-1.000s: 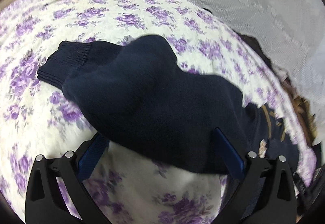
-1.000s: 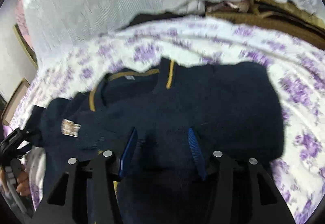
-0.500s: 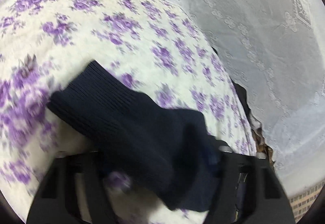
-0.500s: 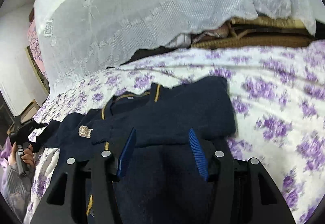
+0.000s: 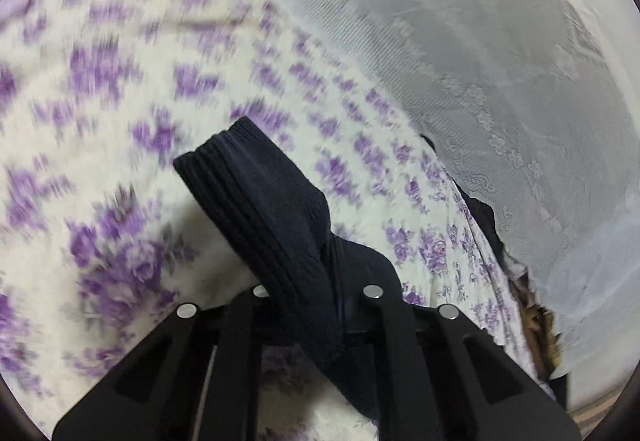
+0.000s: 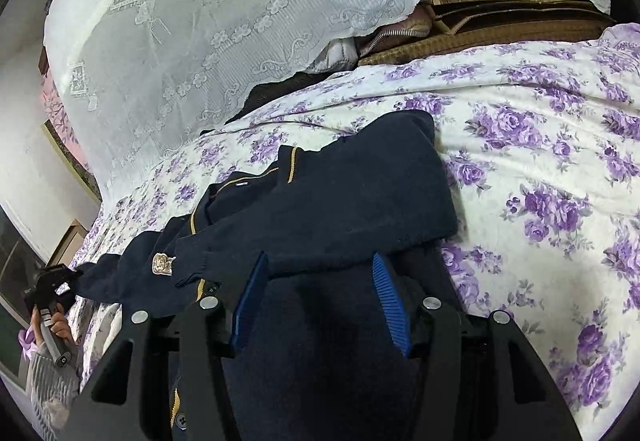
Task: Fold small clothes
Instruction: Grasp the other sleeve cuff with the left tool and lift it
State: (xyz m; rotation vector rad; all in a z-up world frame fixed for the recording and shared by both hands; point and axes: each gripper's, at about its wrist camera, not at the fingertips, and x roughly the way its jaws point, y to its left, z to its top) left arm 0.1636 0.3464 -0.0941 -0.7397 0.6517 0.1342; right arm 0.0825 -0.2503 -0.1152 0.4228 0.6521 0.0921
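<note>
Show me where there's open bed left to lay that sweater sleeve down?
Open floral bedspread lies right of the navy cardigan, and more to the left of the lifted sleeve. It is crowded along the lace curtain, where piled brown fabrics press against the bed.

Purple-flowered white bedspread (image 6: 540,129) fills the lower right of the right wrist view. White lace curtain (image 6: 224,1) drapes across the top. Brown bedding (image 6: 500,29) peeks beneath its hem; pale wall (image 6: 24,145) at left.
</note>
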